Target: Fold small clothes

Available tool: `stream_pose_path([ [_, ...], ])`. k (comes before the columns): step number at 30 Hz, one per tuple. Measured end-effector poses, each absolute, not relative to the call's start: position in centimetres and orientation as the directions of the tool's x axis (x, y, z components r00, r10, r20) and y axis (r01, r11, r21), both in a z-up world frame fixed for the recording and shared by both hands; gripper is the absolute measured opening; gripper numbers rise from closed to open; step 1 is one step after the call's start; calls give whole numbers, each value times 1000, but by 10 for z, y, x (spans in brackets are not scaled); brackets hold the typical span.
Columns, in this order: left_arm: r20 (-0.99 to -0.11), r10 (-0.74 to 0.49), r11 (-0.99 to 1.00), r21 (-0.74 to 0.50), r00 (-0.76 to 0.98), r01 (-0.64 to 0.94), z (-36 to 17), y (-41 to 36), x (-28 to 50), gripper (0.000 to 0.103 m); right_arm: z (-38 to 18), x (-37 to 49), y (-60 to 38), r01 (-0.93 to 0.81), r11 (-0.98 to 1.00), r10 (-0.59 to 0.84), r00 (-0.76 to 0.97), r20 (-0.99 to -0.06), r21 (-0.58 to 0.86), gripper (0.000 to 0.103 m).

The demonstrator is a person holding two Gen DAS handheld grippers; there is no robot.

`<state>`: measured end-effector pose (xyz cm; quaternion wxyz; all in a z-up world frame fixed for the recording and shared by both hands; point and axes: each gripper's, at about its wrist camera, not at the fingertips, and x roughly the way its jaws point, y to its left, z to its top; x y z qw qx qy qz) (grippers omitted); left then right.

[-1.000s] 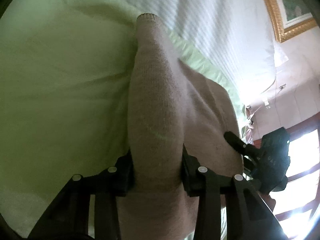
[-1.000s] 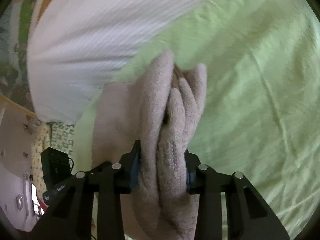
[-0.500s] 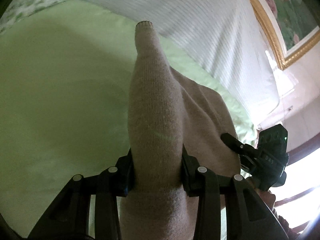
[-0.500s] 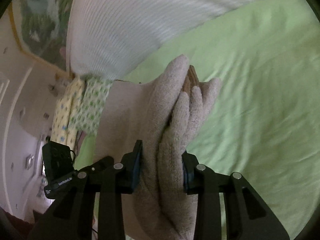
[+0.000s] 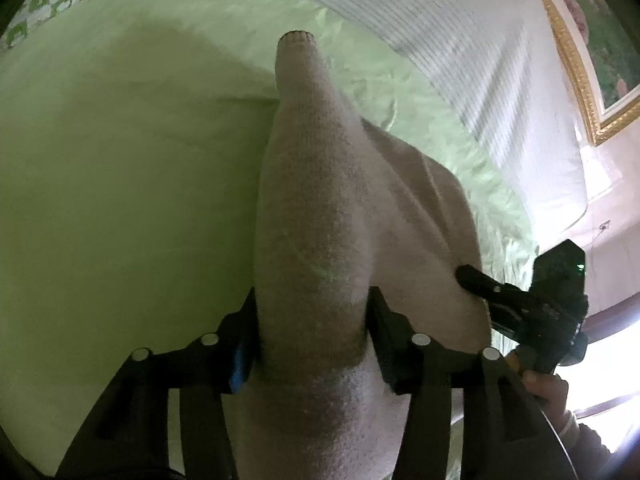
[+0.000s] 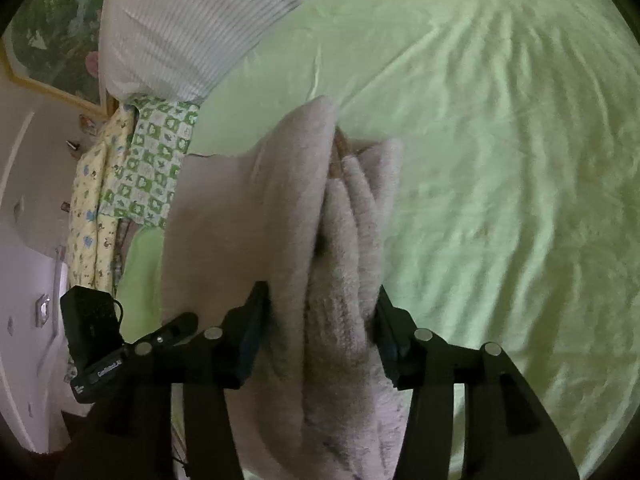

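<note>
Knitwear is filling both grippers: the left gripper (image 5: 312, 332) is clamping a bunched beige sweater (image 5: 316, 216) between its fingers, and a sleeve is running forward from the jaws to a ribbed cuff (image 5: 297, 37). The right gripper (image 6: 320, 328) is pinching a thick, folded bundle of the same sweater (image 6: 304, 216), its layers standing on edge between the pads. Beyond the cloth, a green sheet (image 6: 500, 160) is spreading out, wrinkled, with a white striped pillow (image 6: 192, 20) lying farther back. Only the left view is showing the other tool's black body (image 5: 556, 304) gripping the garment's far edge, plus a gilt picture frame (image 5: 576, 76). Only the right view is showing patterned quilts (image 6: 132, 176) beside the pillow. The sweater's lower part is running out of frame beneath both tools.
</note>
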<state>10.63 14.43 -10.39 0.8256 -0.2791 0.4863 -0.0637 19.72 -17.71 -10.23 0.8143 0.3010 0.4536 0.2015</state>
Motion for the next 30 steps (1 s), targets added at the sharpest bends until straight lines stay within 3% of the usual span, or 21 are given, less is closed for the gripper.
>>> stream_pose_path([
  [11,-783,-327,849,-489,530,-199,-83,152,81,57,-70,148,-218,-4,798,467,636,-614,603,55],
  [20,-748,-364,855,-505,555,-120,-51,146,57,57,-48,103,-201,-65,824,459,660,-595,563,55],
  [25,-741,-409,865,-500,534,-31,-41,121,63,57,-56,89,-183,-99,844,468,616,-634,528,47],
  [30,-767,-434,881,-471,474,46,-42,84,79,57,-71,90,-172,-97,855,466,572,-675,509,30],
])
